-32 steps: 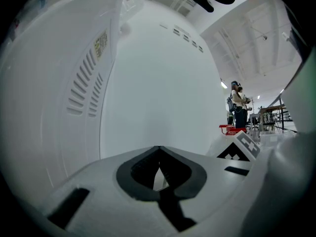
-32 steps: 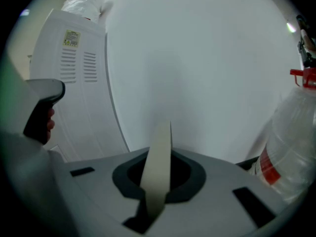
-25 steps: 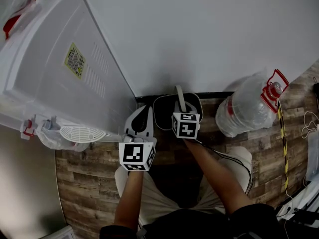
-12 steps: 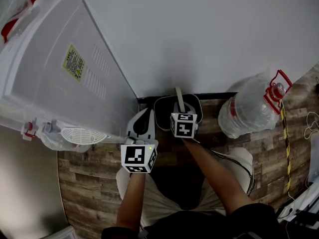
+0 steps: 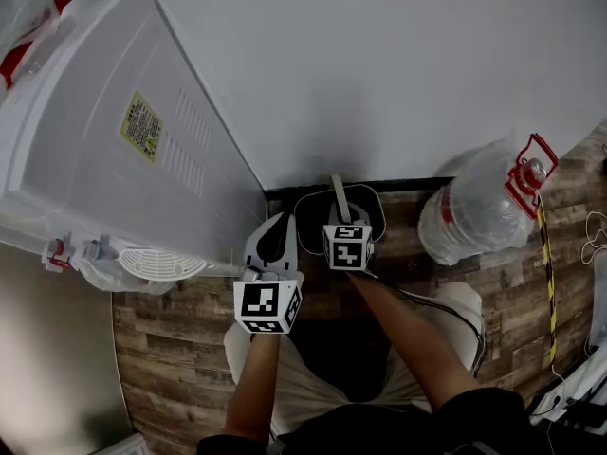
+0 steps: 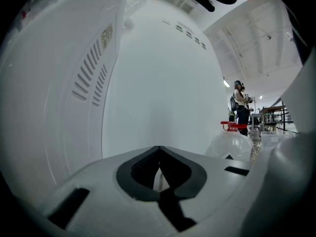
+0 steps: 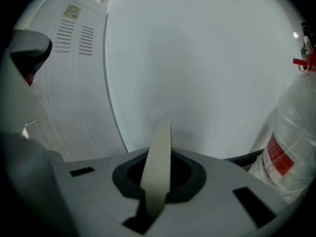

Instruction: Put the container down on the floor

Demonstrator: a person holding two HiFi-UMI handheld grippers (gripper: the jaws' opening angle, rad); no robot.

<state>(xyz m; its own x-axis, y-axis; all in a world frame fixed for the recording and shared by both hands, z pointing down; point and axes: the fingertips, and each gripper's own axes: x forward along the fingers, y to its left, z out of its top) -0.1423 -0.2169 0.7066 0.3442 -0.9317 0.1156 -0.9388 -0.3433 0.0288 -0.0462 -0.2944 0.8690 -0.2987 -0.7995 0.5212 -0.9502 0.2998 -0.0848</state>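
My right hand-held gripper (image 5: pixel 341 227) is pressed together on the beige handle (image 7: pixel 159 152) of the black container (image 5: pixel 365 207), which sits just past its tips by the foot of the wall (image 5: pixel 379 64), between the white water dispenser (image 5: pixel 123 140) and the big water bottle (image 5: pixel 474 207); whether it touches the floor (image 5: pixel 171 349) I can't tell. My left hand-held gripper (image 5: pixel 273 230) is closed on nothing, just beside the container's left rim

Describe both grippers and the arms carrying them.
The left gripper and right gripper are pale grey moulded plastic with black-lined jaws. Each carries a white cube printed with black square markers. Forearms are bare below black short sleeves.
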